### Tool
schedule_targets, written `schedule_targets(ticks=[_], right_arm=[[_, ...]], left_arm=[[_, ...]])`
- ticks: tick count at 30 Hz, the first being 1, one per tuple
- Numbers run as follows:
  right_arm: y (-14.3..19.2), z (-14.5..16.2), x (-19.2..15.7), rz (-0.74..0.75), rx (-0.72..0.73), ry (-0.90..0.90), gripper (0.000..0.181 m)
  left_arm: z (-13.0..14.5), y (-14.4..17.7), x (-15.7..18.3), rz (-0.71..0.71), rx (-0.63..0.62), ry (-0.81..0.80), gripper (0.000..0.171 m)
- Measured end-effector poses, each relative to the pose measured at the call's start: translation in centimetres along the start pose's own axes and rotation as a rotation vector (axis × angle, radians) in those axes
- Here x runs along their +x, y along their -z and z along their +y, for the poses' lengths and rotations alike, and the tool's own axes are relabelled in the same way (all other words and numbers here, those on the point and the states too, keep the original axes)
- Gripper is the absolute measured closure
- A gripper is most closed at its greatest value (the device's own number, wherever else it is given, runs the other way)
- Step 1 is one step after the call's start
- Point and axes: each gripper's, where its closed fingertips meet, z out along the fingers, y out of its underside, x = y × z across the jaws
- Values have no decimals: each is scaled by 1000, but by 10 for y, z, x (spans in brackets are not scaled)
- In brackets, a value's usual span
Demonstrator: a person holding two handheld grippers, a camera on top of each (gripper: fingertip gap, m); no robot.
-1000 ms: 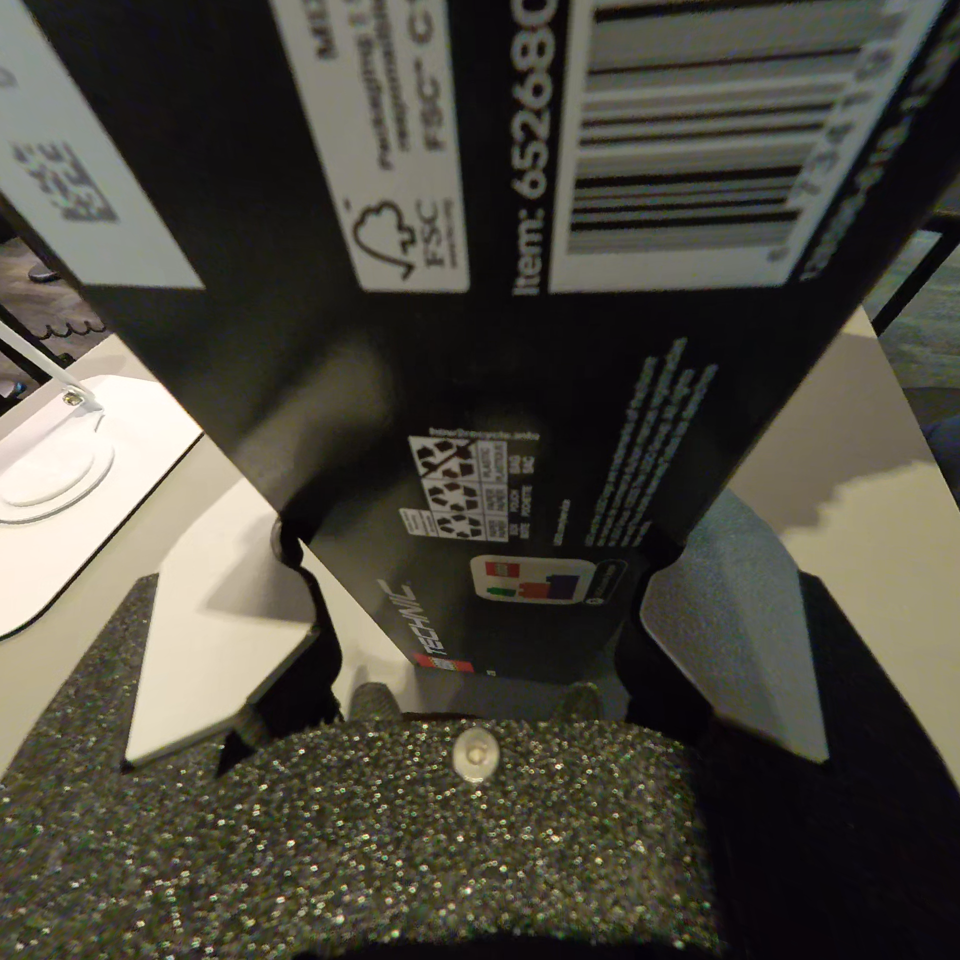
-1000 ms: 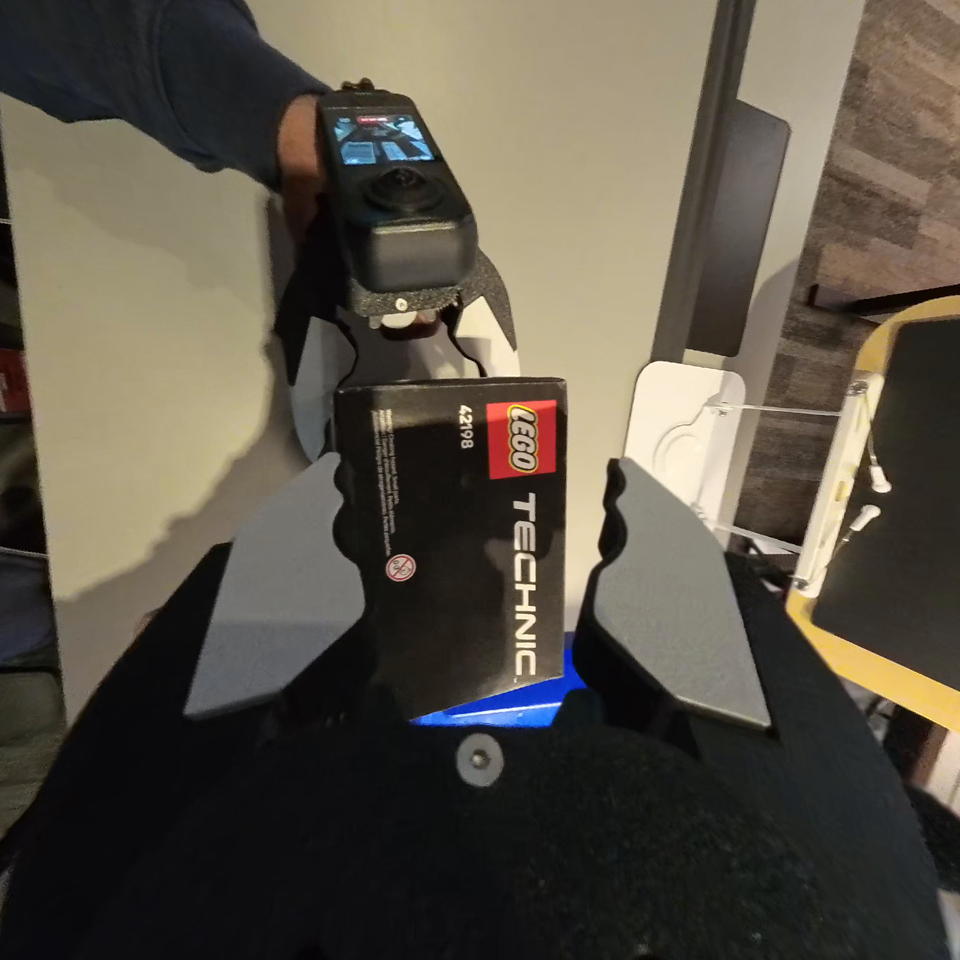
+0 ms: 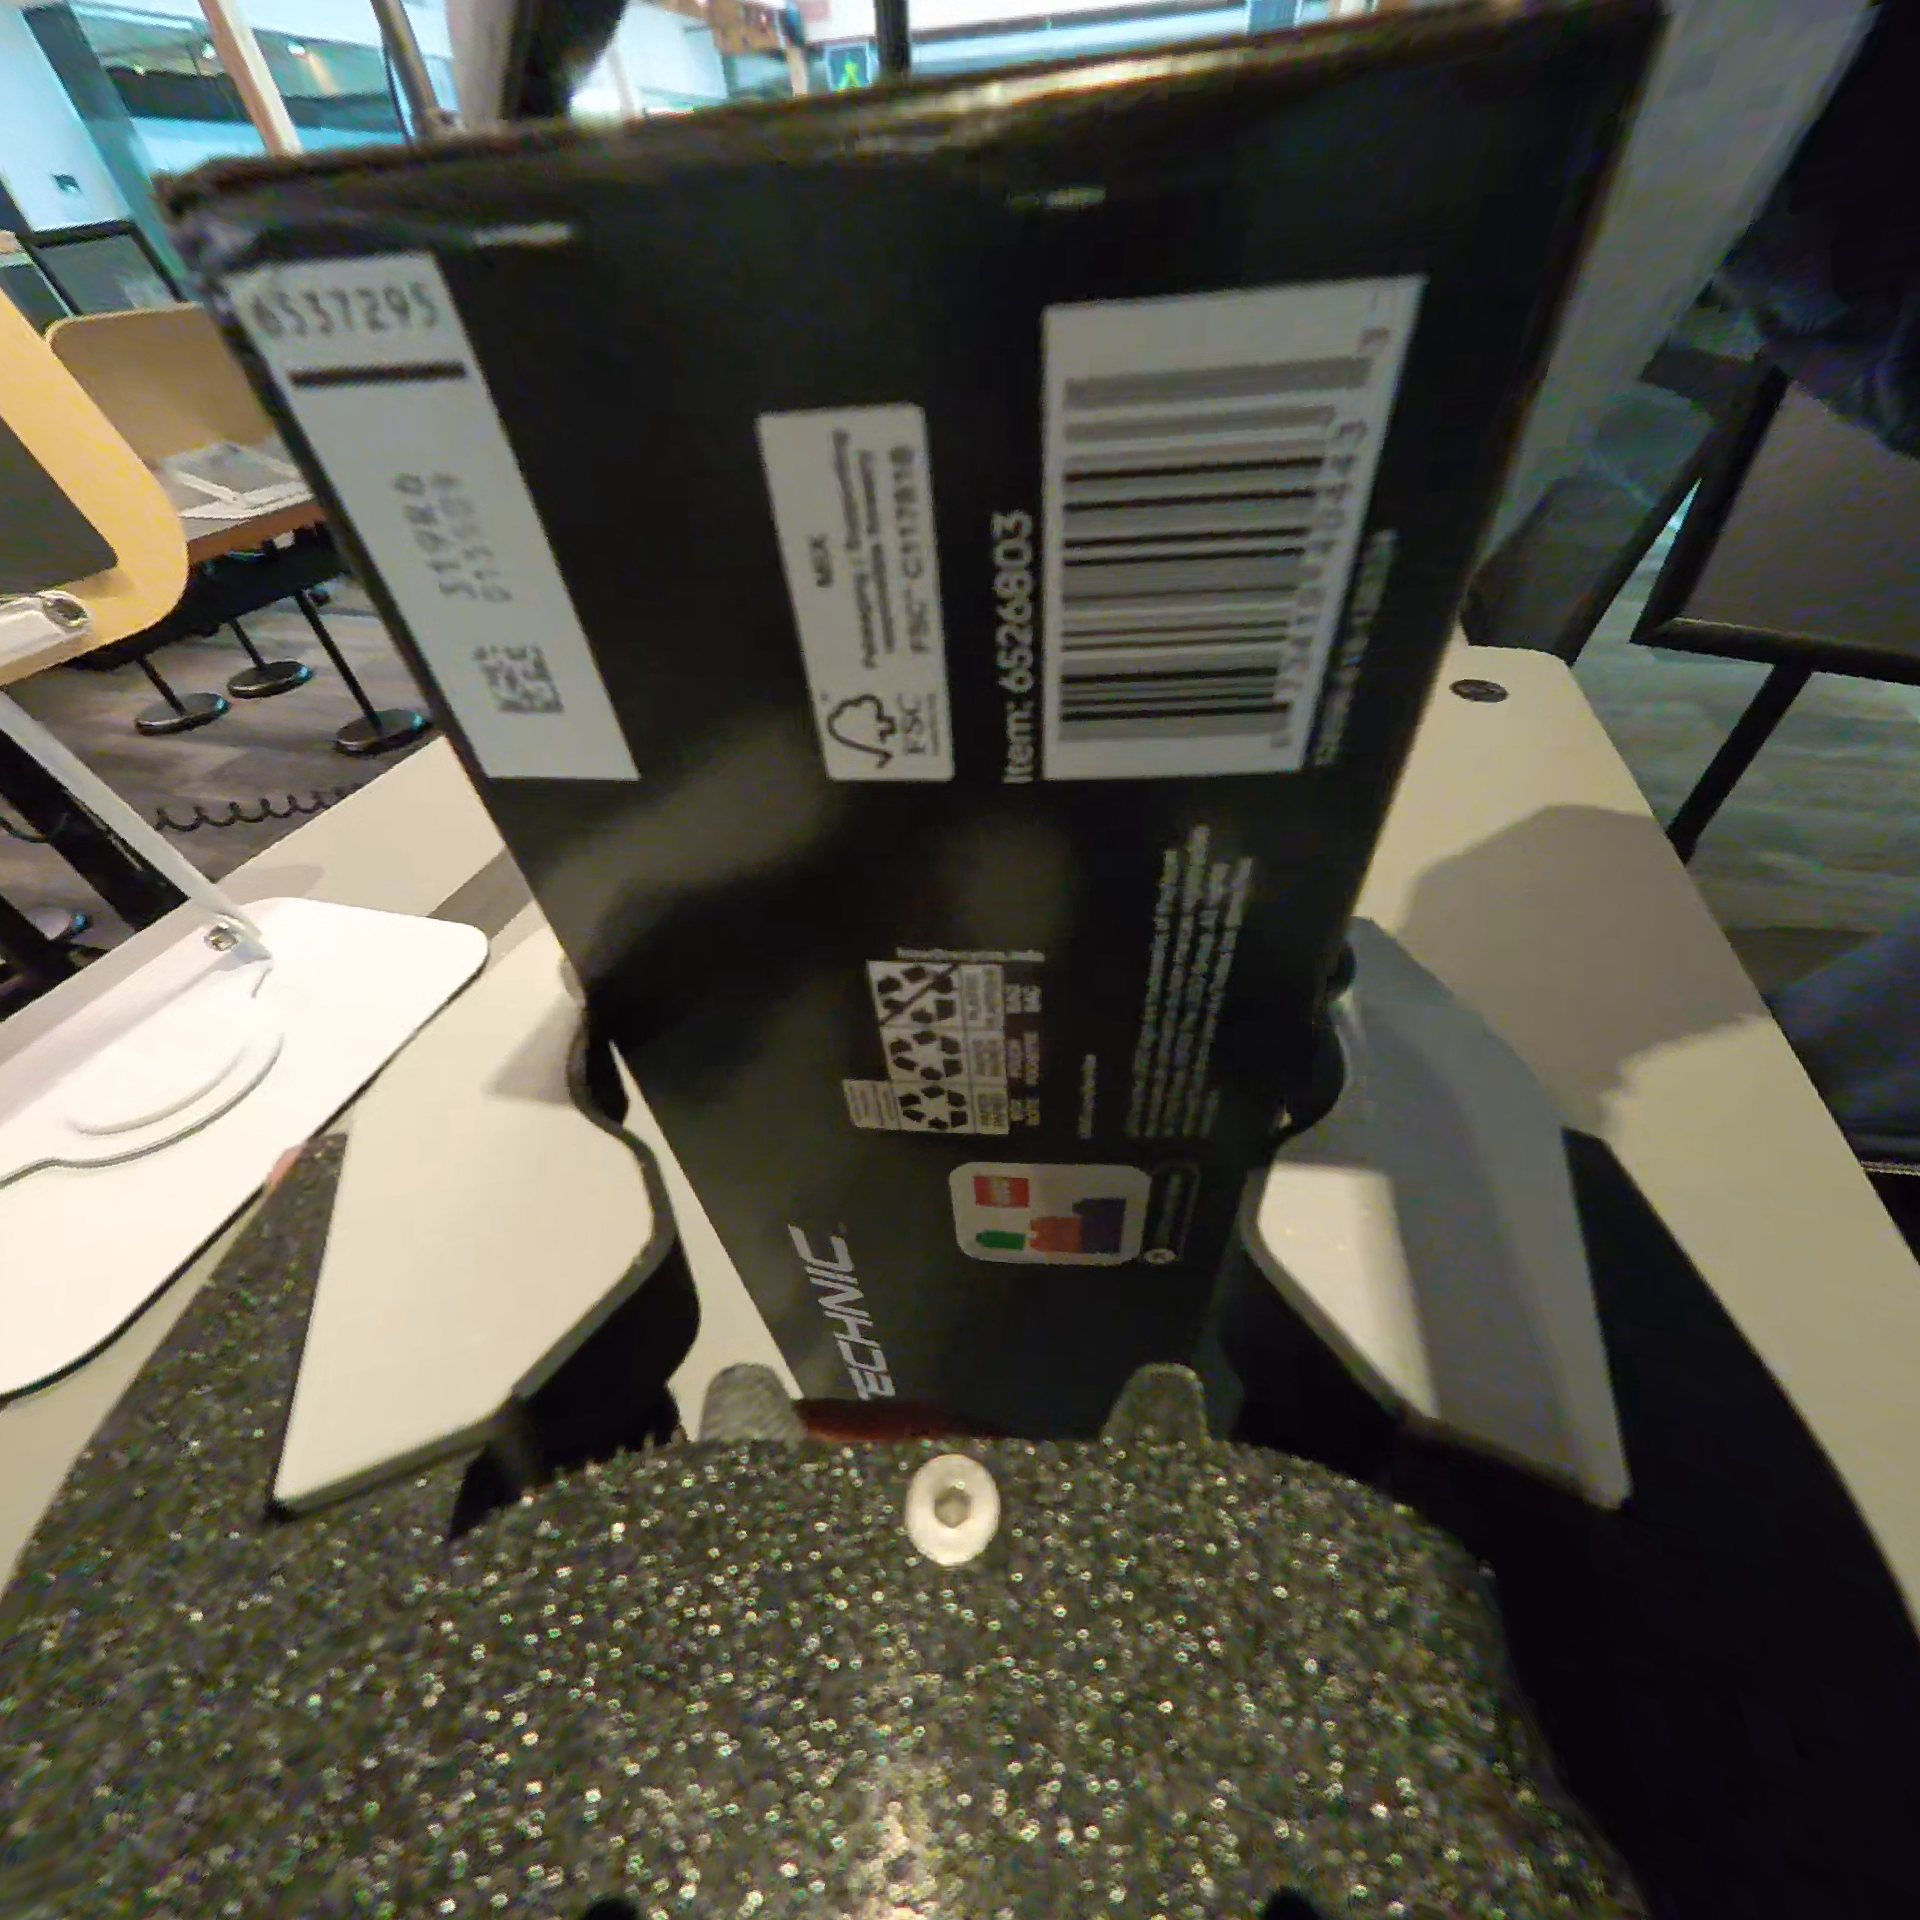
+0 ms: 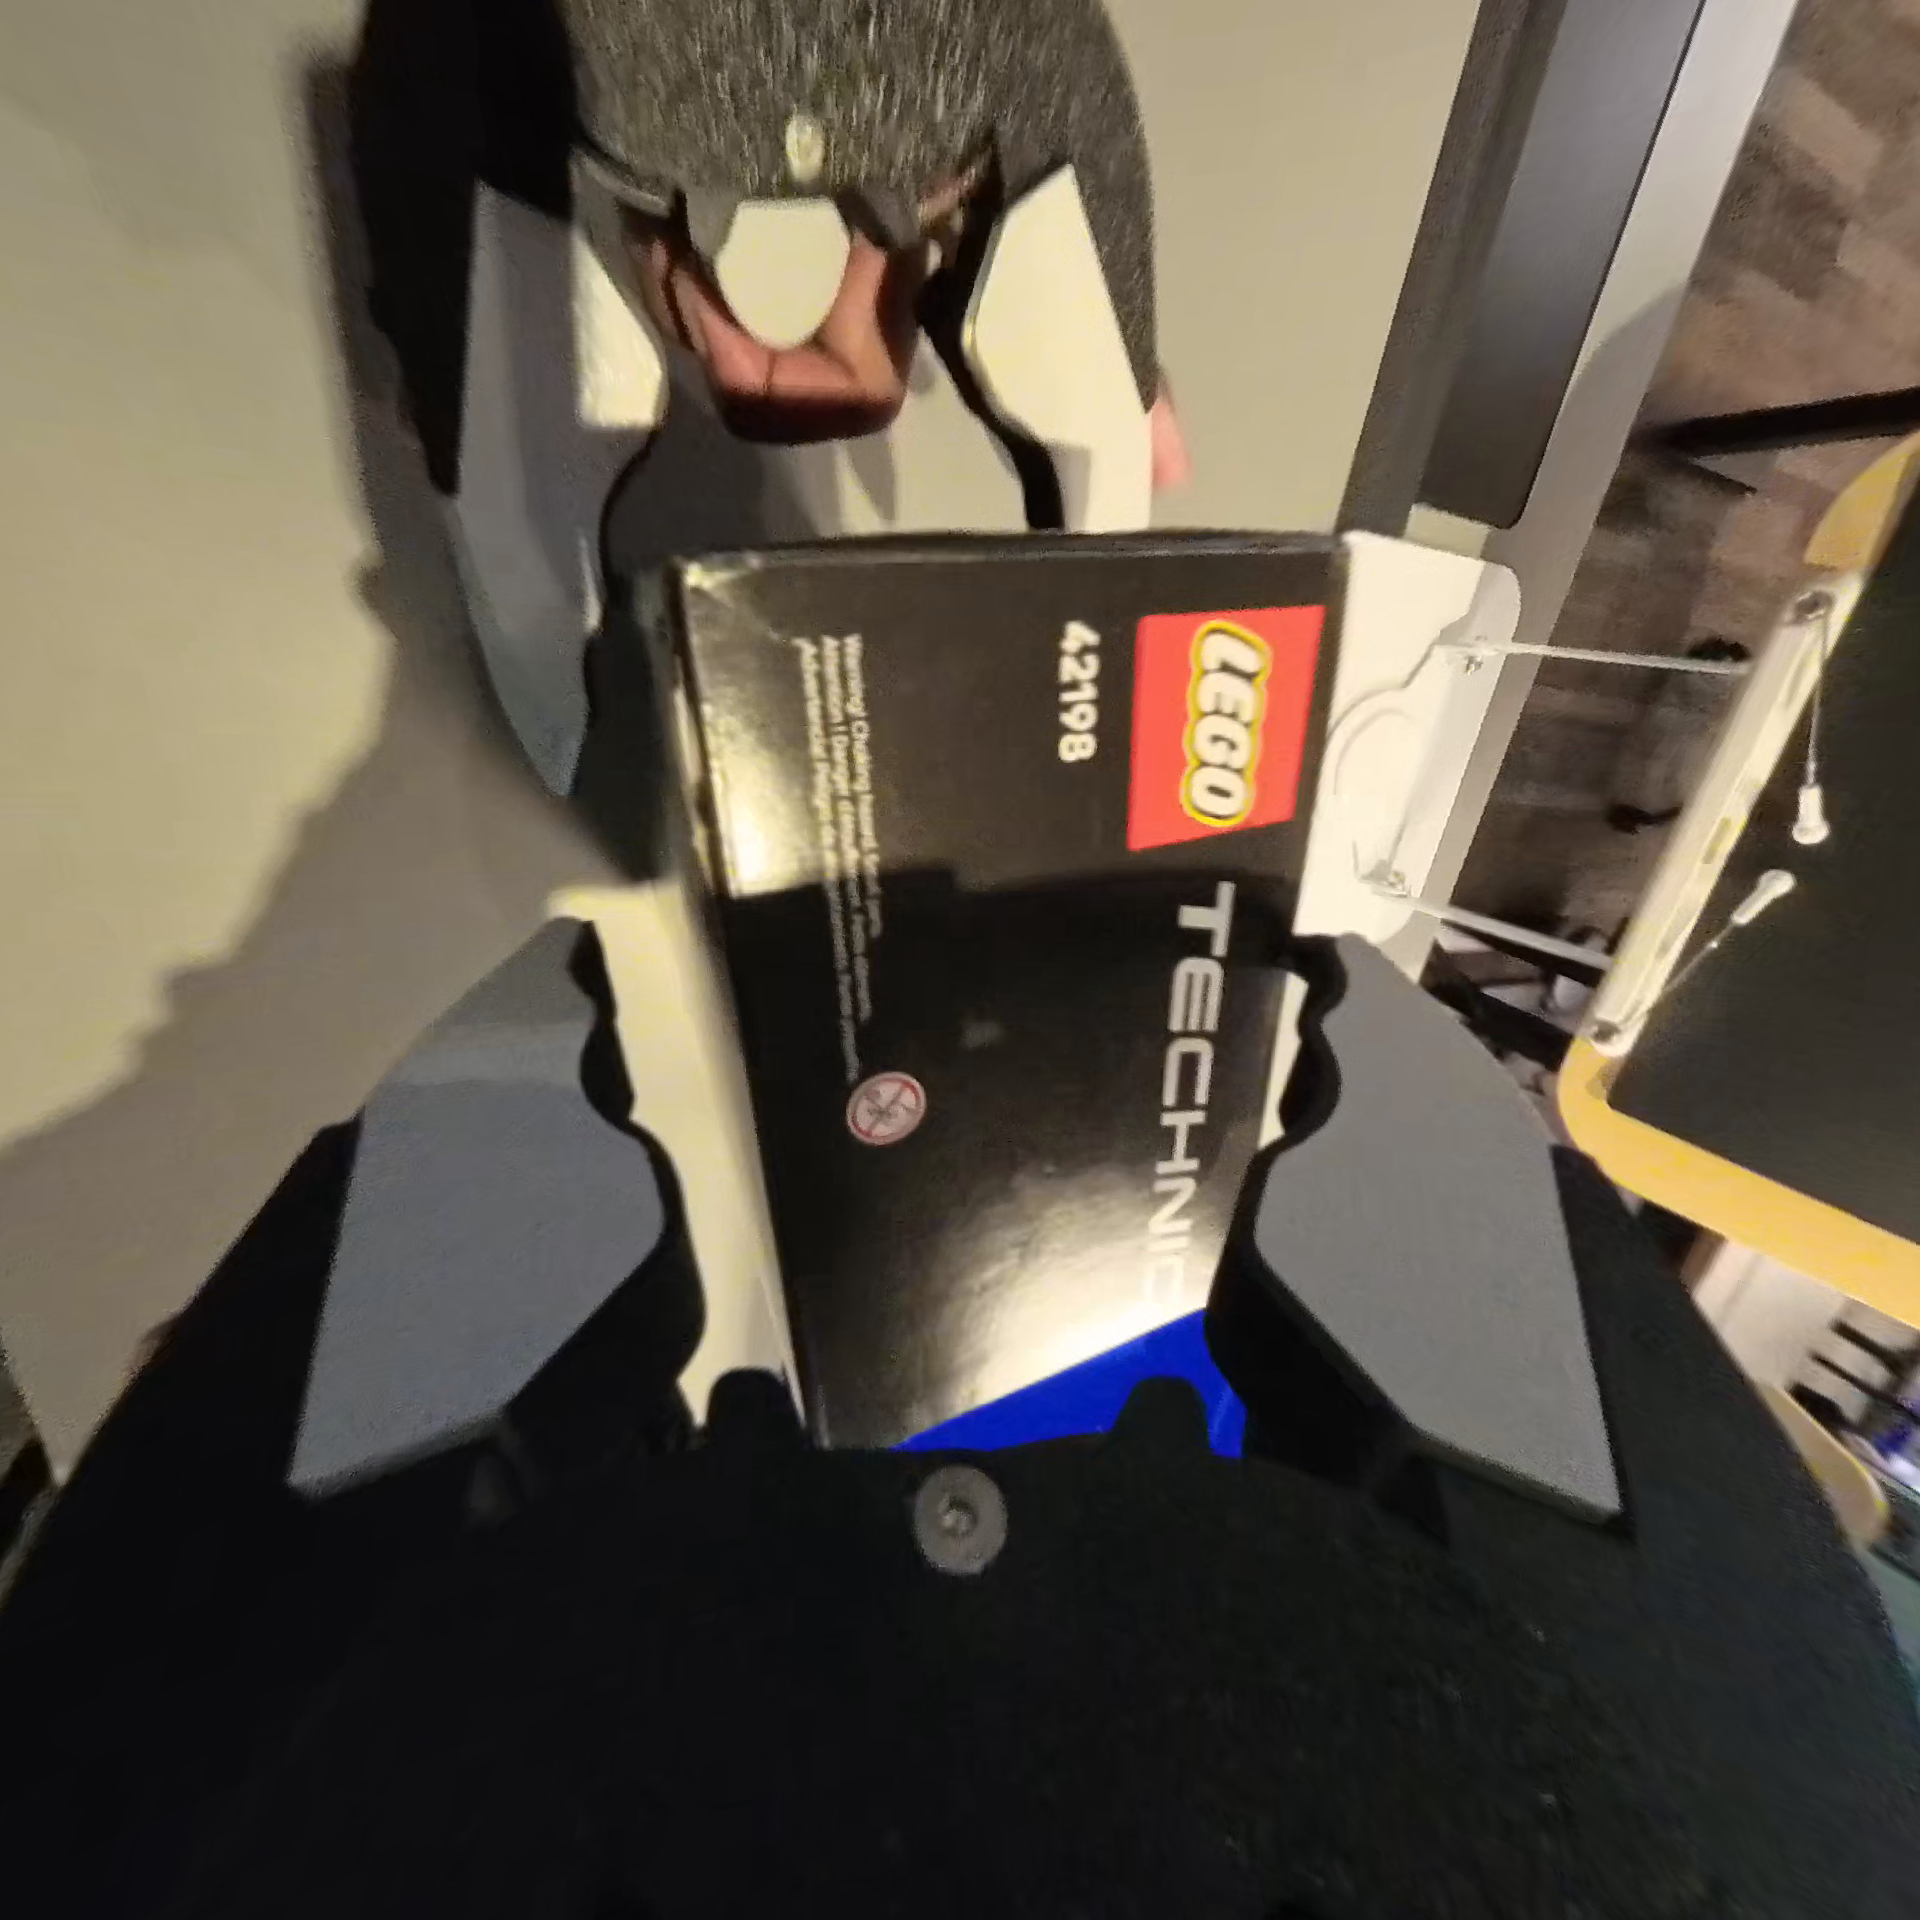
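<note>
Pale grey table (image 3: 1538,935) runs under both views, with a white stand base (image 3: 208,1039) at its left edge and chairs and dark carpet beyond. I see my left gripper (image 3: 951,1049) with its fingers (image 3: 468,1247) closed on the narrow end of a black carton (image 3: 831,582) — a printed cardboard box bearing white labels and a barcode panel, pointing away from me above the table. In the right wrist view my right gripper (image 4: 961,1081) takes the other end: the right finger (image 4: 1392,1226) presses the edge, the left finger (image 4: 488,1174) stands a little clear of it, so I cannot tell whether that grip is truly shut.

I judge the carton light and fairly stiff, though thin walls would dent under a hard squeeze, and the glossy faces look slippery. One top corner already looks scuffed. The short ends, near the folded edges, seem the soundest places to hold.

It looks closed; its contents are hidden. Across from me the left gripper shows again, blurred, a hand (image 4: 800,374) behind it.
</note>
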Motion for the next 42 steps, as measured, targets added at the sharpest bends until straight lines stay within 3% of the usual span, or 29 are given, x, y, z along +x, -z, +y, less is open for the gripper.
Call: schedule_targets(ticks=[3, 8, 12, 21, 25, 30, 35, 42], right_arm=[[18, -8, 3, -21, 112, -42, 72], [26, -4, 10, -6, 154, -61, 74], [37, -21, 14, -27, 254, -77, 78], [28, -23, 19, -12, 230, -81, 75], [49, -2, 28, 70, 371, -214, 78], [76, 69, 19, 195, 707, -505, 84], [38, 115, -12, 206, 969, -705, 90], [-34, 104, -30, 201, 1095, -771, 98]], left_arm=[[0, 0, 0, -3, 4, 2, 45], [1, -2, 1, 14, 12, 30, 45], [3, -2, 1, 23, 15, 43, 45], [7, -2, 1, 30, 18, 43, 46], [7, 0, 1, 37, 16, 40, 48], [-9, 16, -6, 45, 88, 80, 52], [-25, 36, -12, 44, 127, 82, 52], [-33, 49, -26, 1, 224, 156, 54]])
